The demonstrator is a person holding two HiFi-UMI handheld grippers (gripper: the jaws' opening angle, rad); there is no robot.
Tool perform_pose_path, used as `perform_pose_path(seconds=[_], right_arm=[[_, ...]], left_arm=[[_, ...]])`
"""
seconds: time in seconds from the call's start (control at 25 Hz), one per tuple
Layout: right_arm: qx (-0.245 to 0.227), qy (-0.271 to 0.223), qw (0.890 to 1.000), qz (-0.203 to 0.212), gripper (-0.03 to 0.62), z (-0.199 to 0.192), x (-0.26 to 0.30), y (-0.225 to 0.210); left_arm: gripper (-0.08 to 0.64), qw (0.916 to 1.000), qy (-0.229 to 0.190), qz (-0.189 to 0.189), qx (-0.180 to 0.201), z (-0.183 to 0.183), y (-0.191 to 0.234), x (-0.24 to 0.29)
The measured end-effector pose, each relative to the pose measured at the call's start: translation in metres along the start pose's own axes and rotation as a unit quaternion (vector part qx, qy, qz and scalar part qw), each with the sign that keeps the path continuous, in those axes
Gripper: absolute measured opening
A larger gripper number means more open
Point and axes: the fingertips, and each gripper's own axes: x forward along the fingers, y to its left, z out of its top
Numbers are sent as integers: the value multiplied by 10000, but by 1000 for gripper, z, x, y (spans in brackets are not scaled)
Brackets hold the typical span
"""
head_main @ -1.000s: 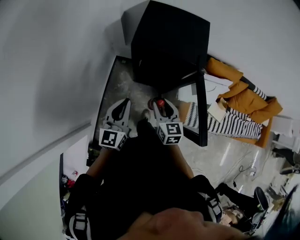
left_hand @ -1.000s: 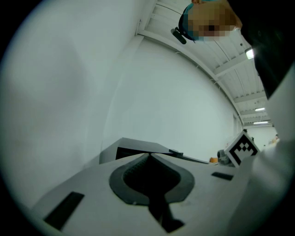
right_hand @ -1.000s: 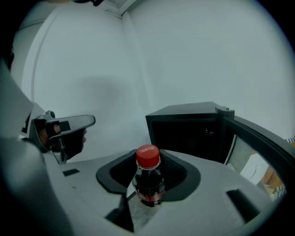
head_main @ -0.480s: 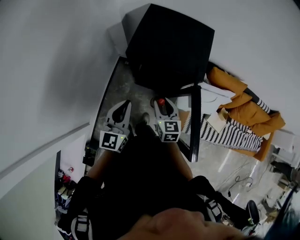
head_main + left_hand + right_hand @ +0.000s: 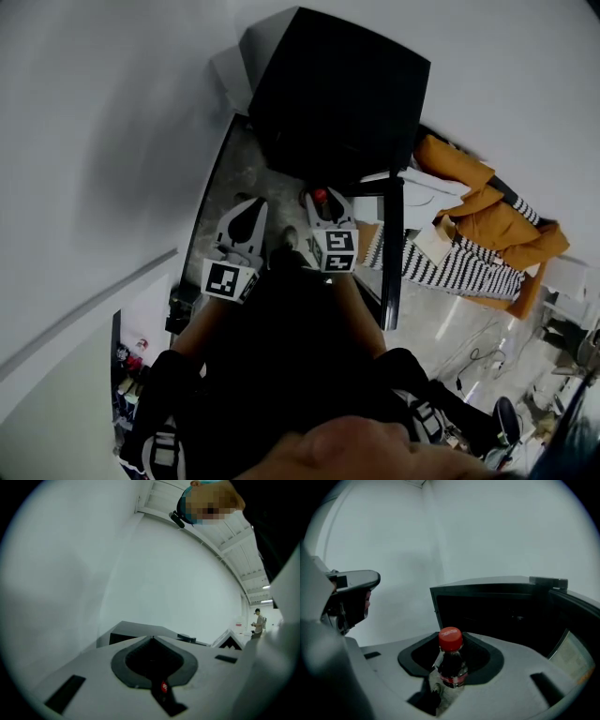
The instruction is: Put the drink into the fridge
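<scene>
The black fridge (image 5: 337, 94) stands against the white wall with its door (image 5: 394, 246) swung open at its right side, and both grippers hover just in front of it. The right gripper (image 5: 321, 208) is clamped on the drink (image 5: 449, 660), a dark bottle with a red cap. The bottle is upright, its capped top rising above the jaws, outside the fridge and facing its open mouth. The left gripper (image 5: 244, 217), in front of the fridge's left edge, has its jaws closed together with nothing between them. The fridge's inside seems too dark to make out any shelves. A heap of orange and striped cloth (image 5: 478, 220) lies beyond the fridge door
</scene>
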Motion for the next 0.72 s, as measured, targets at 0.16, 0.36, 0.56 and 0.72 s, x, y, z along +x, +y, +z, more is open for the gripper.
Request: perform_pose_path(seconds=[0.16,0.36,0.56,0.72], right_arm=[[-18,68,10000,-51,143,-1,16,2],[-41,35,9999,-146,143,0,42,-1],[-26,82,9997,-231,143,-5,64,-4],[-15,115,9995,-301,143,-11,83,-10]], left_arm=[[6,9999,42,-120,-35,0,9,4],[6,9998,25,-174,-86,1,26,14],[6,9997,-142,-184,-109,4,40,20],[6,9996,61,-219,-178,-6,46,19]])
